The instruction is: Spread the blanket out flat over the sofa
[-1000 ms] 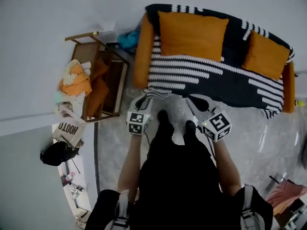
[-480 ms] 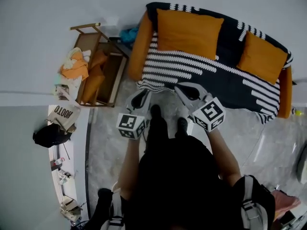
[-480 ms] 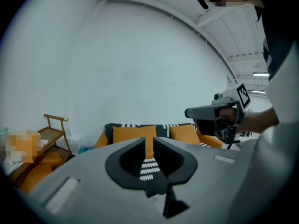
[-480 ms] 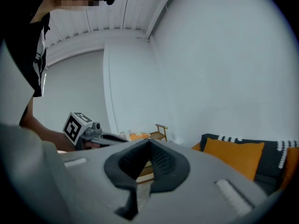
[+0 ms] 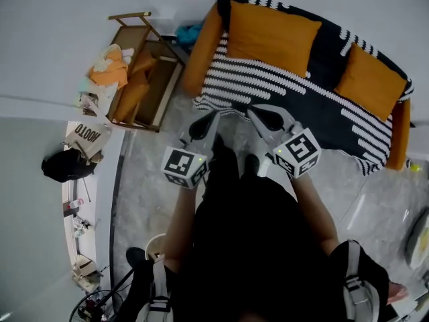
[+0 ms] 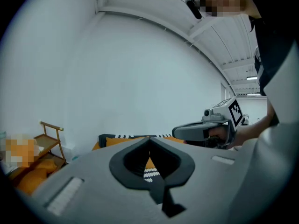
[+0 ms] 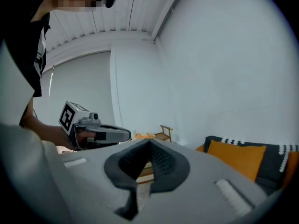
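- the sofa stands against the far wall, and the blanket lies over its seat and back.
- on the blanket, one cushion leans toward the left end, and the other cushion sits at the right end.
- just left of the sofa stands a wooden rack, with a pile of clothes on its left side.
- a cloth lies at the back, between rack and sofa.
- nearer us, a tote bag sits before the rack, with another bag just in front of it.
- the person stands before the sofa's left half.
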The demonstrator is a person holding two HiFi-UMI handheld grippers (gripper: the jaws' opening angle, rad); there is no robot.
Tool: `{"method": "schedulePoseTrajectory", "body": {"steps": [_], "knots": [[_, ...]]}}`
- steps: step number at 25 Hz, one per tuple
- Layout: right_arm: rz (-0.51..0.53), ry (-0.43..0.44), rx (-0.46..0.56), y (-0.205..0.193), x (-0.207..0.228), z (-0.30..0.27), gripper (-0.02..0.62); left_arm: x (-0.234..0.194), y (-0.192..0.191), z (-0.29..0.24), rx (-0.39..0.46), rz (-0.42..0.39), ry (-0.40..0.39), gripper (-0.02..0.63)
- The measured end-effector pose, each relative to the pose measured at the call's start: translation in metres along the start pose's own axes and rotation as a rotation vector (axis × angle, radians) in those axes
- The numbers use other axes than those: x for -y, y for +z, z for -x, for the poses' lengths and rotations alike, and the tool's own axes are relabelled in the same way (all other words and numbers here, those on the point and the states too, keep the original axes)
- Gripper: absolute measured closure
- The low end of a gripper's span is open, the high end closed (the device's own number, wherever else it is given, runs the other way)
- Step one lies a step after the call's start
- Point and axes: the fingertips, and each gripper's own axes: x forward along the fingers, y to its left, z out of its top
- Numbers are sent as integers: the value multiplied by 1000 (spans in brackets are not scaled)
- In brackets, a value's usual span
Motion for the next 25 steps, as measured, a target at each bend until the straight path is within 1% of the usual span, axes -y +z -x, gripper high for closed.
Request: {"method": "schedulePoseTrajectory", "body": {"steps": [5, 12, 15, 19, 25], "knots": [[-3, 13, 1, -6, -9, 9, 592, 11, -3, 9, 11, 15, 5, 595], [1, 3, 5, -11, -12, 19, 592, 23, -8, 13, 17, 3, -14, 595], [0, 5, 14, -8, -13, 20, 592, 22, -5, 13, 16, -4, -7, 595], [4, 12, 18, -7, -15, 20, 592, 21, 2, 12, 36, -5, 2, 595], [14, 22, 19, -7, -15, 17, 593, 19, -2, 14, 31, 10, 8, 595]]}}
